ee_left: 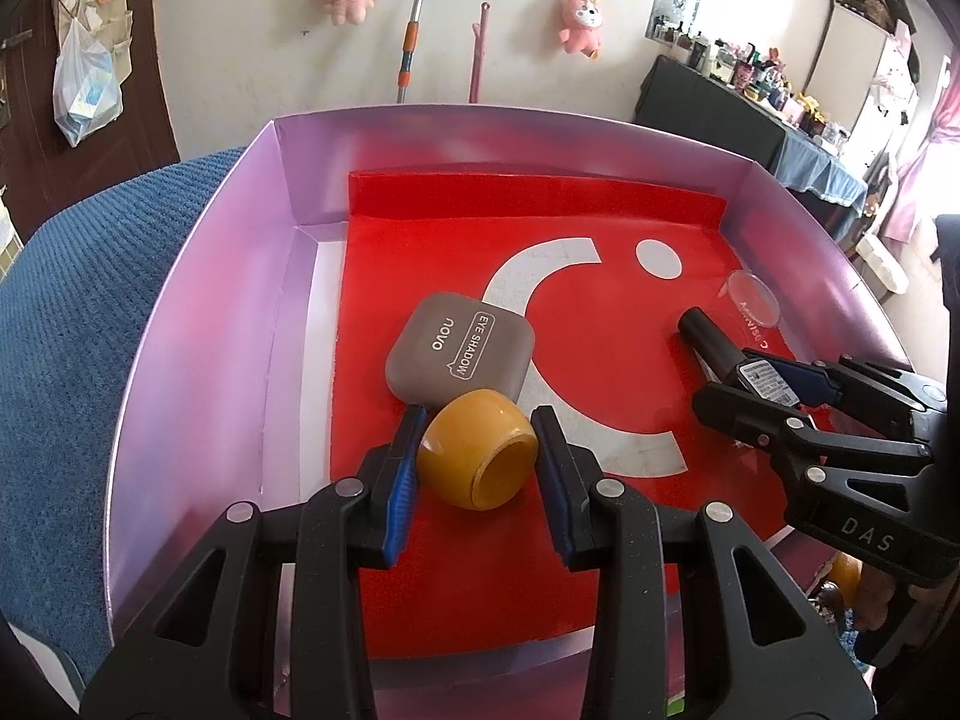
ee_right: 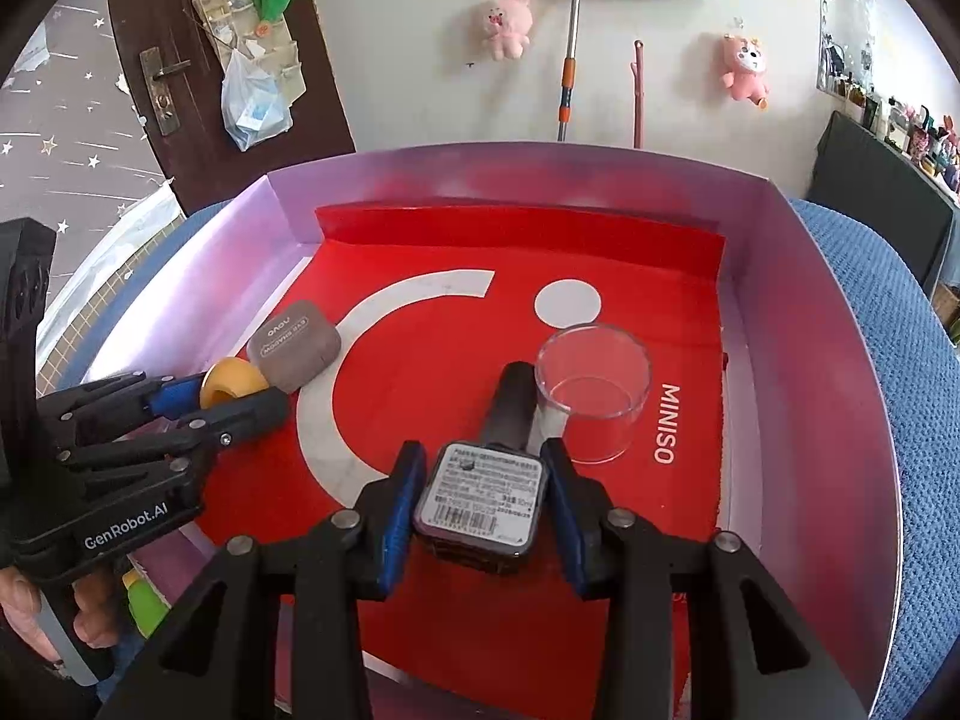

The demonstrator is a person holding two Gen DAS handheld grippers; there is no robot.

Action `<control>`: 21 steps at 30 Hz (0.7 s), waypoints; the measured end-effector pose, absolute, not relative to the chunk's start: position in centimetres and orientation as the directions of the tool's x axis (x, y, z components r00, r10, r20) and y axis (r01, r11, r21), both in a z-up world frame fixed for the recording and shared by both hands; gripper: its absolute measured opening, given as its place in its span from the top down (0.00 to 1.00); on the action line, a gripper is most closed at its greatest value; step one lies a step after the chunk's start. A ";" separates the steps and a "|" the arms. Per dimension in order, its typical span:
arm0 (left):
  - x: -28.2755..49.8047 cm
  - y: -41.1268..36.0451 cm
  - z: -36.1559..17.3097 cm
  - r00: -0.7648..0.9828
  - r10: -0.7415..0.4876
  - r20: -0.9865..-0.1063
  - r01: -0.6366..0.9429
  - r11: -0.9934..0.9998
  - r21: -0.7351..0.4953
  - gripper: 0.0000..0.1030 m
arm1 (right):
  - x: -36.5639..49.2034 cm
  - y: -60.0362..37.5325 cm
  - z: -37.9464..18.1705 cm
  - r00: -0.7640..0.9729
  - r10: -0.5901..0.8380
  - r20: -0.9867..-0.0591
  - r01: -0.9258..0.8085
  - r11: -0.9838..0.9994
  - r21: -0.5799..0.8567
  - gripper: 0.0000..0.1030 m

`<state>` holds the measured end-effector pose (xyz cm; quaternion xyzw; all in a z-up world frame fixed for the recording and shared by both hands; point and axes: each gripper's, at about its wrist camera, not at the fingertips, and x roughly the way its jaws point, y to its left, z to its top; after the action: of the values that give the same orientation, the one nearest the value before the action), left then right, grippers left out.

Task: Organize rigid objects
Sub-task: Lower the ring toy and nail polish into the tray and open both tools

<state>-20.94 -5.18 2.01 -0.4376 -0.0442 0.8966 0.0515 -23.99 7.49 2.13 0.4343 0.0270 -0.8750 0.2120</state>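
our left claw (ee_left: 477,456) is clamped on a smooth, rounded mustard-yellow plastic cap (ee_left: 477,459) lying on its side against the matte grey rounded-square eyeshadow case (ee_left: 461,354), inside the shallow lilac cardboard box (ee_left: 198,324) with its glossy red liner. our right claw (ee_right: 480,495) grips a dark square-ended bottle with a barcode label (ee_right: 483,495), its neck just beside a clear plastic cup (ee_right: 591,393). the label print is too small to read, and the cup's walls barely show.

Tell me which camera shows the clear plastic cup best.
The right wrist view. There the clear cup stands whole and upright on the red liner, just beyond the dark bottle held in the right tool. The left wrist view shows it only small and distorted near the box's right wall.
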 end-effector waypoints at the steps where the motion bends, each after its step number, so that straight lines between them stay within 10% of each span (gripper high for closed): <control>1: -20.9 -5.2 2.0 -0.612 0.136 -0.779 -0.055 -0.990 -0.130 0.64 | -24.0 7.5 2.2 -0.532 -0.348 -0.772 0.394 -0.909 0.138 0.59; 5: -20.6 -5.2 2.6 -0.633 0.138 -0.761 -0.055 -0.989 -0.134 0.46 | -23.9 7.5 2.3 -0.531 -0.355 -0.769 0.397 -0.907 0.144 0.56; 21: -19.5 -4.9 3.9 -0.664 0.105 -0.741 -0.054 -0.994 -0.092 0.41 | -22.1 8.2 3.6 -0.540 -0.399 -0.741 0.415 -0.892 0.178 0.43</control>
<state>-19.49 -4.92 3.85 -0.4078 -0.0312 0.9115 0.0437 -22.06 8.22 3.60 0.4200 0.0094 -0.8774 0.2319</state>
